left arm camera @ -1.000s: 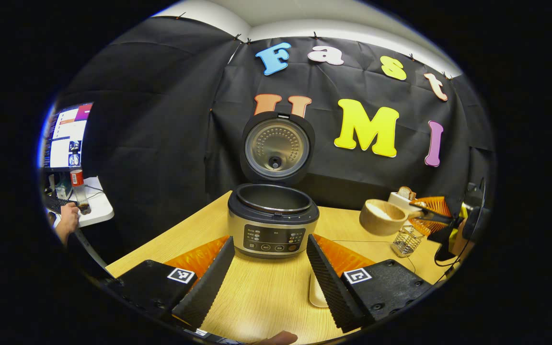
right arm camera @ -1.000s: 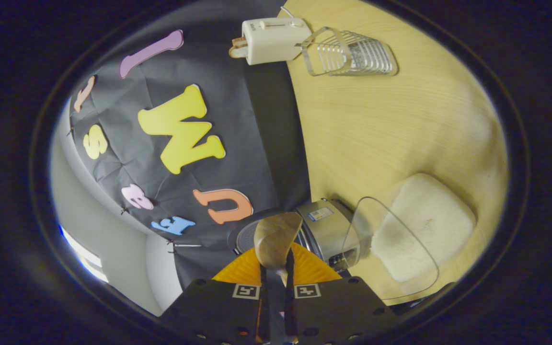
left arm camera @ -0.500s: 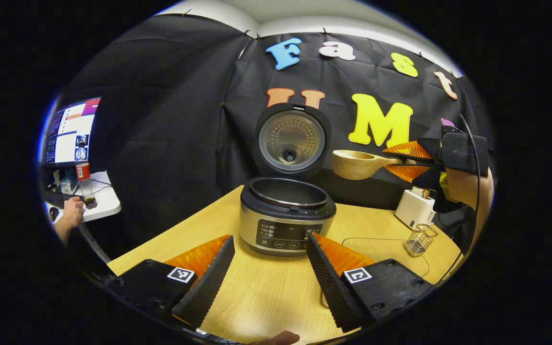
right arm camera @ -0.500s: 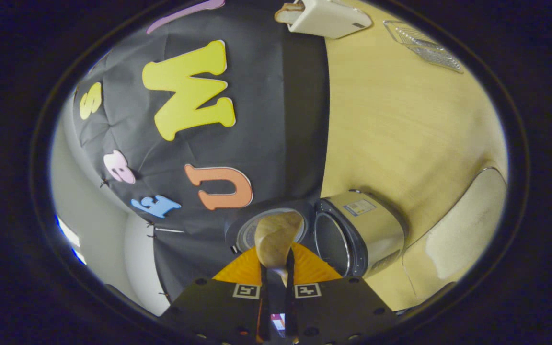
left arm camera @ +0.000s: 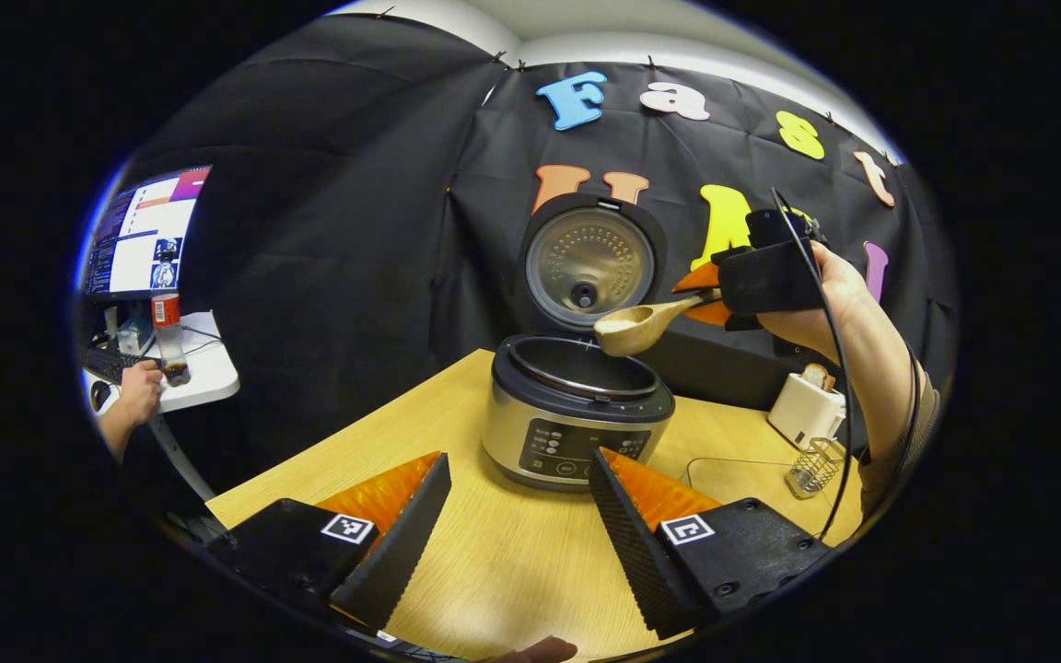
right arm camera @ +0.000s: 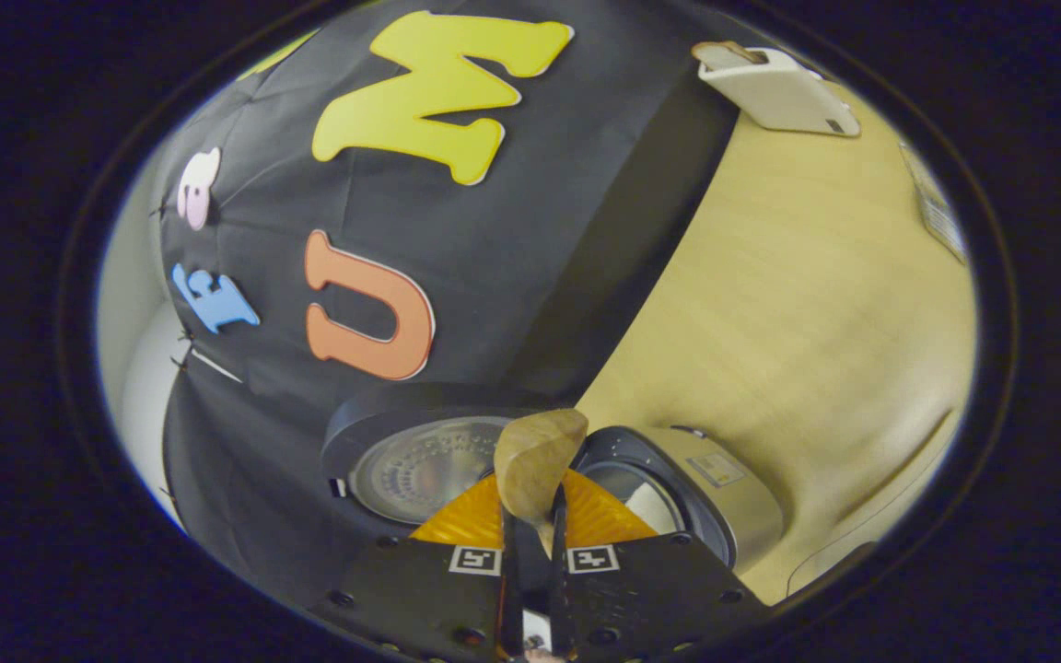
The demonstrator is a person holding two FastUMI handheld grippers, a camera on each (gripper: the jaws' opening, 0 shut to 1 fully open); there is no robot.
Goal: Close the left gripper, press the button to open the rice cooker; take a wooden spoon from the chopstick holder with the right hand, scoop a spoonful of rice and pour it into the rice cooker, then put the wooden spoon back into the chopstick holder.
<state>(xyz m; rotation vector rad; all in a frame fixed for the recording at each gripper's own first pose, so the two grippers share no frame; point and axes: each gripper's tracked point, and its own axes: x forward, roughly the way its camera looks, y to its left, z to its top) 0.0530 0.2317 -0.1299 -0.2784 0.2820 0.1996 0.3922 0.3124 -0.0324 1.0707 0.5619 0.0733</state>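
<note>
In the left gripper view the rice cooker (left arm camera: 578, 419) stands on the wooden bench (left arm camera: 494, 552) with its lid (left arm camera: 590, 262) swung up and back, so the inner pot is open to view. The left hand-held gripper (left arm camera: 519, 516) hovers low over the bench in front of the cooker, its two fingers spread wide apart and gripping nothing.

The right hand-held gripper (left arm camera: 710, 296), carried by a hand (left arm camera: 816, 304) coming in from the right, pinches the handle of the wooden spoon (left arm camera: 641, 324). The spoon's bowl hangs just above the right side of the cooker's rim, roughly level, with pale rice showing in it. In the right gripper view the right hand-held gripper (right arm camera: 530, 543) has its fingers pressed together on the spoon handle, and the spoon bowl (right arm camera: 535, 460) sits ahead of them, in front of the open lid (right arm camera: 420, 465) and the cooker's pot opening (right arm camera: 650, 488).

Farther right on the bench stand a white toaster (left arm camera: 805, 410) and, nearer, the wire chopstick holder (left arm camera: 811, 467), well apart from the cooker. At the far left a monitor (left arm camera: 144, 235) glows, and another person's hand (left arm camera: 136, 396) rests by a bottle (left arm camera: 167, 322) on a small white table
</note>
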